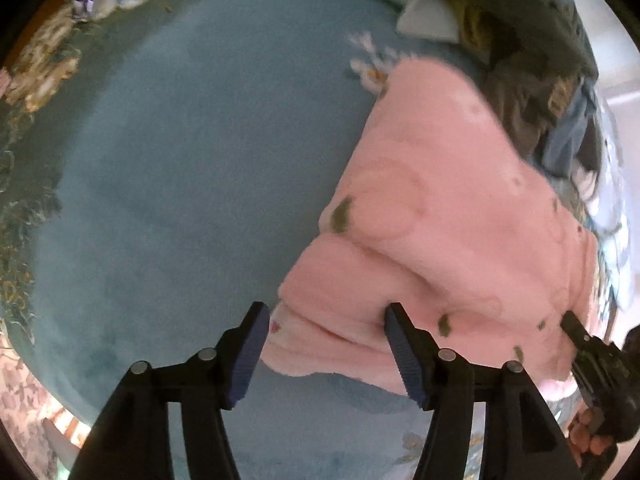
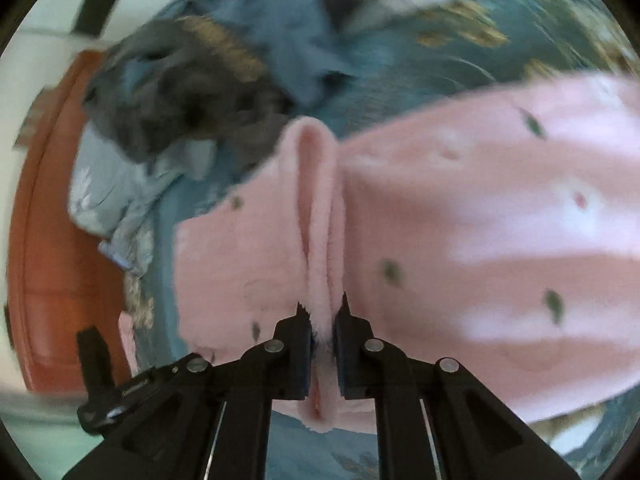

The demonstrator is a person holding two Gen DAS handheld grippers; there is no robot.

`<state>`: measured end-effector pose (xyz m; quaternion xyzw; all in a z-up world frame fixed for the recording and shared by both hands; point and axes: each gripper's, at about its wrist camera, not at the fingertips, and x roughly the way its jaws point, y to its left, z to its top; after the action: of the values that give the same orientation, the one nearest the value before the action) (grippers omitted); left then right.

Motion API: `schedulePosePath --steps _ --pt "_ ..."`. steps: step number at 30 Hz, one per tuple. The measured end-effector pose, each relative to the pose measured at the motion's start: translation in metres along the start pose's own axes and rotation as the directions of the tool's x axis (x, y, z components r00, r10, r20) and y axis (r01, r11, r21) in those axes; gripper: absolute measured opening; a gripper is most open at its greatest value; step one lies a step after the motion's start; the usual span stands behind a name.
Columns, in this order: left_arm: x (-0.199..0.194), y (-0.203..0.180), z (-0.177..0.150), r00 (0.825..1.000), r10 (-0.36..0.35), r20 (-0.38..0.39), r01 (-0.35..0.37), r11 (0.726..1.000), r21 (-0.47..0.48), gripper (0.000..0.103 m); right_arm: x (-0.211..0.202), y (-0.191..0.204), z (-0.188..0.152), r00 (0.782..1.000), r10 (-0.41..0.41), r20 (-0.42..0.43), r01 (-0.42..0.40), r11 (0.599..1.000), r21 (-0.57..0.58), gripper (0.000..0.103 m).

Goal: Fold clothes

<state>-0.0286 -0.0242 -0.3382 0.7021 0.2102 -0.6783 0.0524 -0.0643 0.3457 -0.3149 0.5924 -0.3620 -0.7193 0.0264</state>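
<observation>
A fluffy pink garment point(image 1: 448, 240) with small green spots lies on a blue-green bedspread point(image 1: 192, 168), to the right in the left wrist view. My left gripper point(image 1: 324, 320) is open, its fingers straddling the garment's near edge without closing on it. My right gripper point(image 2: 323, 320) is shut on a raised fold of the pink garment point(image 2: 480, 220) and pinches the fabric between its pads. The right gripper also shows at the far right edge of the left wrist view point(image 1: 592, 356).
A pile of other clothes, dark grey point(image 2: 176, 96) and blue point(image 2: 288, 32), lies beyond the pink garment. A pale floral cloth point(image 2: 116, 200) hangs at the bed edge beside an orange-brown floor point(image 2: 52, 240). The bedspread has a floral border point(image 1: 36, 68).
</observation>
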Motion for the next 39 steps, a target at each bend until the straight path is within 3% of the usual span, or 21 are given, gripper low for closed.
schedulePosePath --steps 4,7,12,15,17,18,19,22,25,28,31,34,38,39 --pt "0.001 0.003 -0.008 1.000 0.011 0.013 -0.011 0.999 -0.031 0.064 0.017 -0.013 -0.006 0.999 0.003 -0.046 -0.003 1.000 0.018 0.011" --pt "-0.007 0.005 -0.013 1.000 0.015 0.022 -0.014 0.999 -0.053 0.064 -0.005 -0.019 -0.010 1.000 0.006 0.001 -0.006 1.000 0.025 0.017" --pt "-0.040 -0.021 -0.024 0.986 0.114 0.121 -0.120 0.992 0.044 0.064 -0.056 -0.035 -0.019 0.994 0.003 0.108 -0.009 0.999 0.048 0.043" --pt "-0.052 -0.061 -0.040 0.981 0.104 0.166 -0.128 0.981 0.148 0.064 -0.108 -0.088 -0.033 0.974 -0.088 0.209 0.053 0.984 0.168 0.047" --pt "-0.049 -0.086 -0.049 0.985 0.074 0.154 -0.109 0.965 0.237 0.064 -0.137 -0.137 -0.047 0.953 -0.159 0.259 0.072 0.946 0.317 0.051" --pt "-0.036 -0.116 -0.061 0.987 0.065 0.145 -0.104 0.952 0.287 0.064 -0.151 -0.161 -0.054 0.940 -0.198 0.279 0.078 0.918 0.389 0.059" --pt "-0.028 -0.139 -0.067 0.989 0.058 0.137 -0.101 0.941 0.324 0.064 -0.162 -0.184 -0.060 0.928 -0.223 0.298 0.069 0.890 0.450 0.059" --pt "-0.005 -0.182 -0.079 0.989 0.052 0.141 -0.104 0.913 0.395 0.064 -0.176 -0.232 -0.065 0.911 -0.197 0.361 -0.040 0.831 0.555 0.059" --pt "0.033 -0.213 -0.083 0.978 0.156 0.136 -0.199 0.891 0.408 0.064 -0.174 -0.261 -0.057 0.905 -0.149 0.398 -0.130 0.794 0.594 0.059" --pt "0.045 -0.217 -0.085 0.959 0.222 0.175 -0.277 0.855 0.437 0.064 -0.165 -0.278 -0.046 0.907 -0.150 0.393 -0.138 0.777 0.615 0.059" --pt "0.044 -0.218 -0.086 0.958 0.226 0.178 -0.283 0.848 0.447 0.064 -0.158 -0.286 -0.039 0.912 -0.137 0.387 -0.151 0.765 0.626 0.059" --pt "0.030 -0.210 -0.084 0.969 0.183 0.163 -0.235 0.881 0.410 0.064 -0.156 -0.284 -0.036 0.918 -0.139 0.372 -0.144 0.756 0.639 0.055" --pt "0.007 -0.184 -0.083 0.979 0.144 0.143 -0.183 0.930 0.320 0.064 -0.165 -0.269 -0.032 0.919 -0.156 0.362 -0.121 0.762 0.636 0.022" --pt "0.002 -0.175 -0.082 0.983 0.129 0.134 -0.164 0.941 0.296 0.064 -0.168 -0.263 -0.031 0.918 -0.171 0.359 -0.103 0.770 0.630 0.020"
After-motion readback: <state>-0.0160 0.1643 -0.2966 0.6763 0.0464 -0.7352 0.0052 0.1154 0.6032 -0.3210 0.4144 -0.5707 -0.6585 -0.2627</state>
